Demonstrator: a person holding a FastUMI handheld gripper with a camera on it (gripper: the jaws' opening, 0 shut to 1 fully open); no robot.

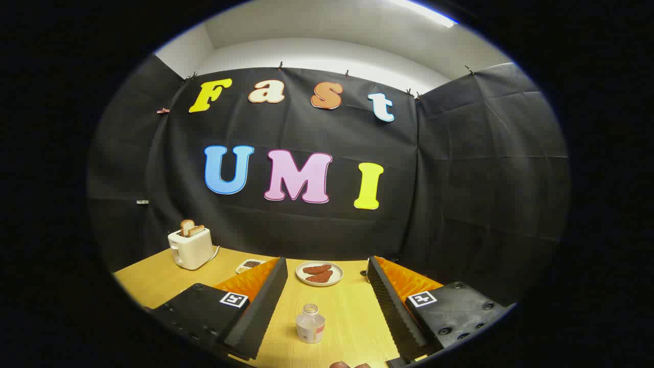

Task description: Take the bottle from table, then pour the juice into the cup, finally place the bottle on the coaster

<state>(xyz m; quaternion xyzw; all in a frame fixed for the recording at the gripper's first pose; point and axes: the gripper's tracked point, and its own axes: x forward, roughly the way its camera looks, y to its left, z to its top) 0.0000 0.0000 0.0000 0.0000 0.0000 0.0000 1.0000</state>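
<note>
Between the two spread fingers of the gripper (327,306), on the light wooden table (352,317), stands the bottle (310,323), small, clear and upright, its neck open at the top and a label low on its side. Both fingers are wide apart and neither touches the bottle; it stands free in the gap, closer to the left finger than to the right, so the tongs are released and grasp nothing. Beyond the bottle, near the fingertips and close to the booth's black cloth wall, lies a round pale plate (320,273) carrying two reddish-brown pieces of food. Left of the plate, just past the left fingertip, sits a small dish (249,265) with something dark in it; what it is cannot be told. Farther left, toward the table's back corner, stands a cream toaster (190,248) with two slices of toast (190,227) sticking up from its slots. Just past the right fingertip a small dark thing shows at the wall's foot, too hidden to identify
</note>
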